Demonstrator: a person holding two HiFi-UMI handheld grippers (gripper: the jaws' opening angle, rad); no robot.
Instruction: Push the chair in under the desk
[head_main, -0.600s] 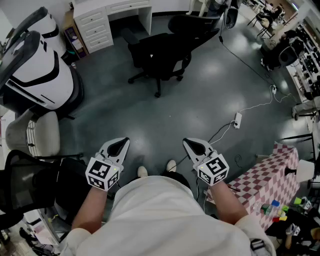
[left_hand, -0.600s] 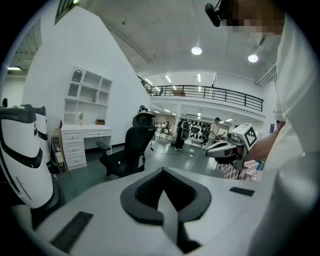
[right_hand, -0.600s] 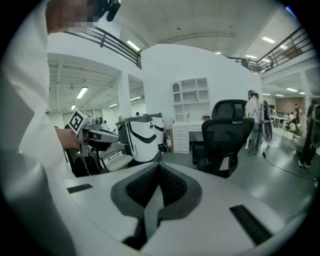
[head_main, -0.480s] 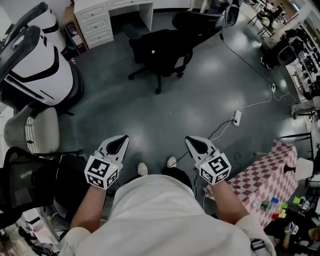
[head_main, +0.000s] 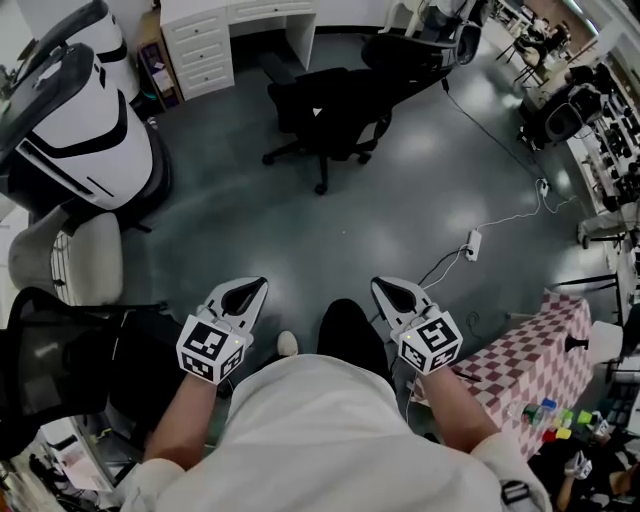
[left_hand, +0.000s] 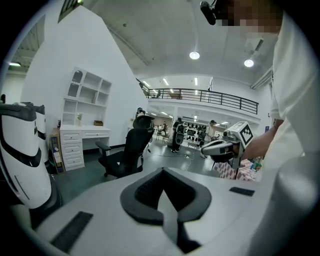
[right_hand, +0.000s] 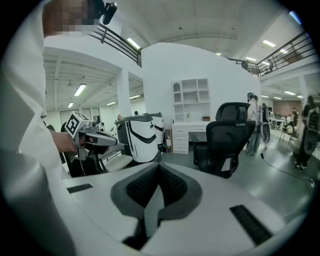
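Note:
A black office chair (head_main: 325, 110) stands on the grey floor a few steps ahead of me, clear of the white desk (head_main: 240, 18) with drawers behind it. Both grippers are held low in front of my body, far short of the chair. My left gripper (head_main: 250, 287) is shut with nothing between its jaws, and my right gripper (head_main: 385, 288) is shut and empty too. In the left gripper view the chair (left_hand: 125, 152) shows side-on beside the desk (left_hand: 82, 134). The right gripper view has the chair (right_hand: 227, 145) ahead at the right, before the desk (right_hand: 192, 131).
A big white and black pod-shaped machine (head_main: 80, 130) stands at the left, with a beige seat (head_main: 70, 260) and a black mesh chair (head_main: 50, 360) beside me. Another black chair (head_main: 415, 50) is beyond the first. A power strip (head_main: 472, 240) with cables lies at the right, near a checkered cloth (head_main: 540, 350).
I have stepped forward: a dark trouser leg now shows between the grippers, and the chair and desk sit slightly lower in the head view. Both grippers stay shut.

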